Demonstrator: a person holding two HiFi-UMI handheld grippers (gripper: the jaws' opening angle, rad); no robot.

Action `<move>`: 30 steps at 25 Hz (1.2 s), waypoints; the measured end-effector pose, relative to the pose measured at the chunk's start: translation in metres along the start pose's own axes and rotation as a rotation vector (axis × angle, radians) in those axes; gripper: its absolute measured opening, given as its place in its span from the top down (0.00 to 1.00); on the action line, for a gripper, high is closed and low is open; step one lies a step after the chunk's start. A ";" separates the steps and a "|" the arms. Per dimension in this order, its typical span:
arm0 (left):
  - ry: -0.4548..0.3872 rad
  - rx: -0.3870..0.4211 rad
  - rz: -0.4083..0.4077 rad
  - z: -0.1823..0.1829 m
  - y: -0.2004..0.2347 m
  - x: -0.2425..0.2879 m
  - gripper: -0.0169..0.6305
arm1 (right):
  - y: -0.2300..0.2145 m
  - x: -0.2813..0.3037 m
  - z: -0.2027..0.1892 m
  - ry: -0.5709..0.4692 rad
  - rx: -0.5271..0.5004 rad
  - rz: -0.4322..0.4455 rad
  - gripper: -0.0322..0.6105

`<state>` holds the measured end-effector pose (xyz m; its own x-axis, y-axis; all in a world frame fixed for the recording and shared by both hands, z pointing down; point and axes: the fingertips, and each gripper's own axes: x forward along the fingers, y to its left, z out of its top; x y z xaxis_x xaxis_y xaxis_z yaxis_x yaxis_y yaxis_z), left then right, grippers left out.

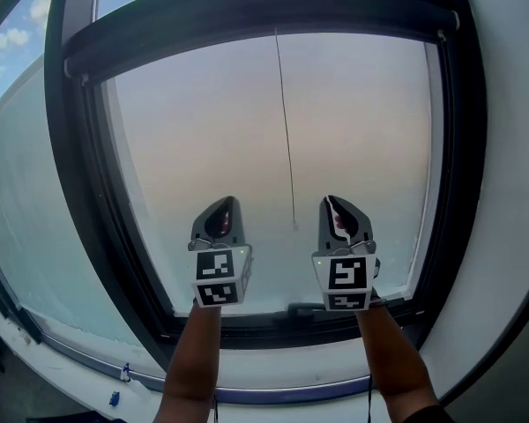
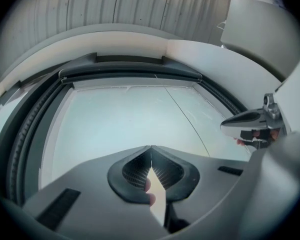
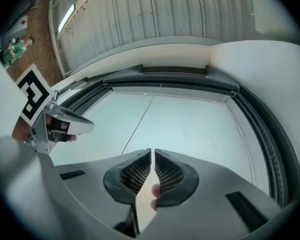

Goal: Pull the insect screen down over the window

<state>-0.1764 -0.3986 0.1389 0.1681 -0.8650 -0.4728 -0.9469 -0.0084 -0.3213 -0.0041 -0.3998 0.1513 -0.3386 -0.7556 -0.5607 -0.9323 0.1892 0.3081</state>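
Head view has both tongs held up side by side before the pale, hazy window pane (image 1: 203,122). The left tongs (image 1: 219,221) and the right tongs (image 1: 339,218) are each pinched fully together with nothing between them. Both gripper views bear this out: only the person's fingertips (image 2: 149,186) show behind the meeting pads. A thin dark pull cord (image 1: 286,130) hangs down the middle of the pane, its lower end between the two tongs and touching neither. We judge that the insect screen sits rolled inside the long dark housing bar (image 1: 247,20) across the top of the black window frame (image 1: 79,166), so no pulling has begun and we are at the reach. Next we need to open one tongs, bring it around the cord's end, close it firmly, then draw straight down toward the near sill (image 1: 273,361).
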 end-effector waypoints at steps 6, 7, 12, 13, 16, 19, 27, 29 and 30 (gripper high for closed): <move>0.016 0.236 0.080 0.049 0.031 0.028 0.97 | -0.024 0.036 0.044 -0.015 -0.217 0.018 0.90; 0.013 0.271 0.083 0.058 0.035 0.031 0.97 | -0.025 0.039 0.053 -0.028 -0.252 0.018 0.90; -0.013 0.486 0.092 0.107 0.042 0.044 0.93 | -0.024 0.059 0.090 -0.080 -0.406 0.009 0.87; -0.004 0.532 0.087 0.113 0.042 0.048 0.90 | -0.024 0.063 0.097 -0.087 -0.433 0.008 0.86; 0.057 0.678 0.068 0.123 0.041 0.059 0.77 | -0.026 0.075 0.116 -0.107 -0.547 0.006 0.83; 0.094 0.814 0.080 0.134 0.044 0.069 0.69 | -0.031 0.088 0.132 -0.112 -0.694 0.006 0.78; 0.140 1.081 0.136 0.161 0.066 0.098 0.54 | -0.044 0.117 0.148 -0.066 -1.032 0.009 0.63; 0.149 1.133 0.154 0.171 0.072 0.105 0.52 | -0.051 0.124 0.154 -0.038 -1.092 0.010 0.59; 0.149 1.157 0.160 0.178 0.073 0.108 0.52 | -0.054 0.128 0.157 -0.023 -1.110 0.011 0.56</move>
<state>-0.1783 -0.4035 -0.0810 -0.0369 -0.8657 -0.4993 -0.1293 0.4995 -0.8566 -0.0171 -0.4080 -0.0578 -0.3595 -0.7432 -0.5643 -0.3022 -0.4794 0.8239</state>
